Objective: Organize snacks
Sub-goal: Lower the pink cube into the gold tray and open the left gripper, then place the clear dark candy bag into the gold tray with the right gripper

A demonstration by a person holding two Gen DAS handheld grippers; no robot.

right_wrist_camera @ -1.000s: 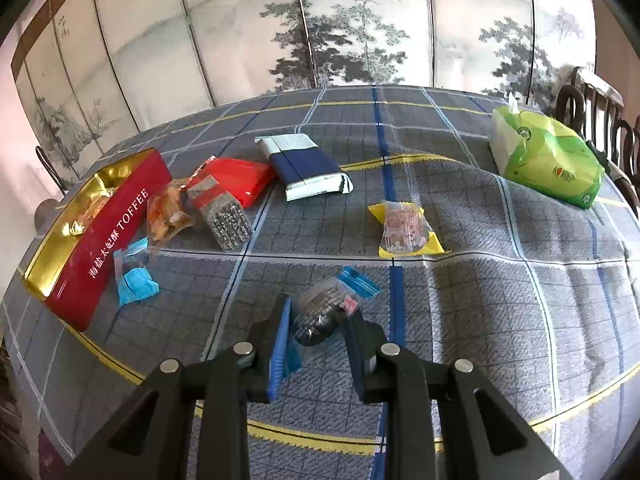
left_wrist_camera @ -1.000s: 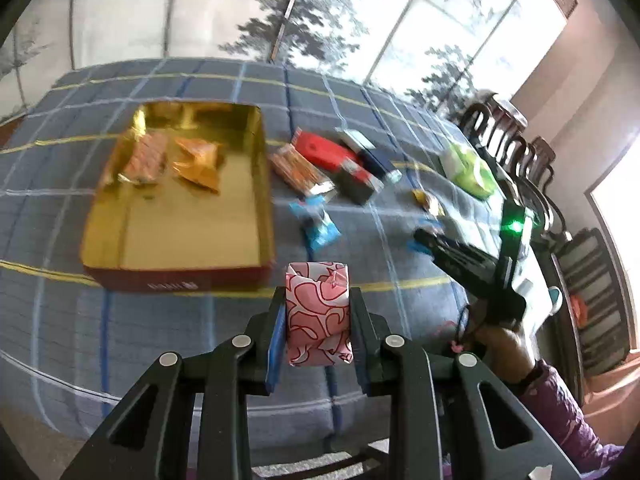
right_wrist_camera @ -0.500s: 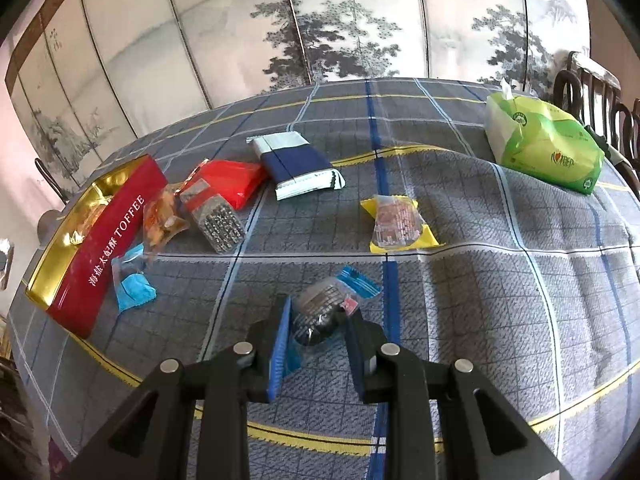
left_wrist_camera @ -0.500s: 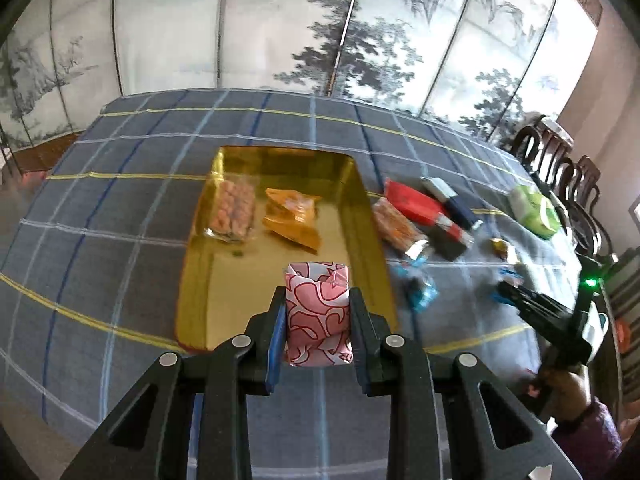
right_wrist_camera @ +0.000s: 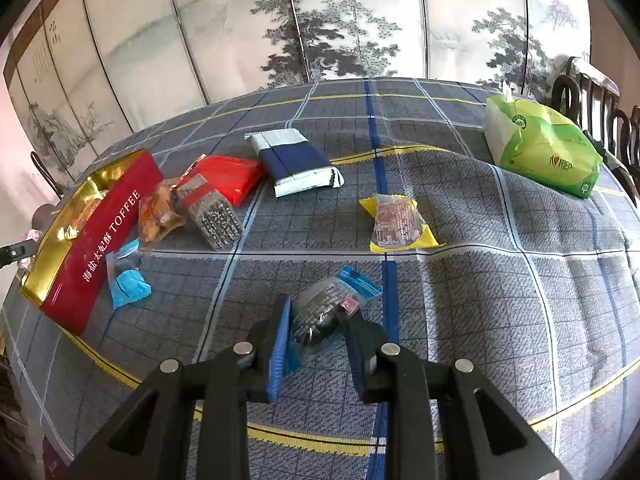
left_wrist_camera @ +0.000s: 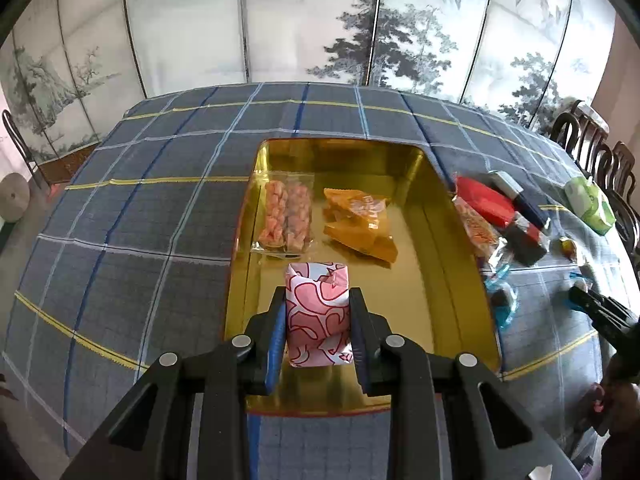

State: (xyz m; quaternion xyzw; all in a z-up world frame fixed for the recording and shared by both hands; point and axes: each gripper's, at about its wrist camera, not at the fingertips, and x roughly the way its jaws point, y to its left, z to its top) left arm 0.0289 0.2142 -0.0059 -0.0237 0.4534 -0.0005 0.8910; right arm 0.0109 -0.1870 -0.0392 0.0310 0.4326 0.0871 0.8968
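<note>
Left gripper [left_wrist_camera: 318,322] pinching pink-white wrapped snack [left_wrist_camera: 318,312] above near end of gold tin [left_wrist_camera: 460,248], likely poised for drop; two packets already at tin's 12 o'clock. Snack: folded paper wrap, red swirls. Right gripper [right_wrist_camera: 316,330] pinching clear blue-edged packet [right_wrist_camera: 332,304] on desk [right_wrist_camera: 520,300], tin at its 10 o'clock.
</note>
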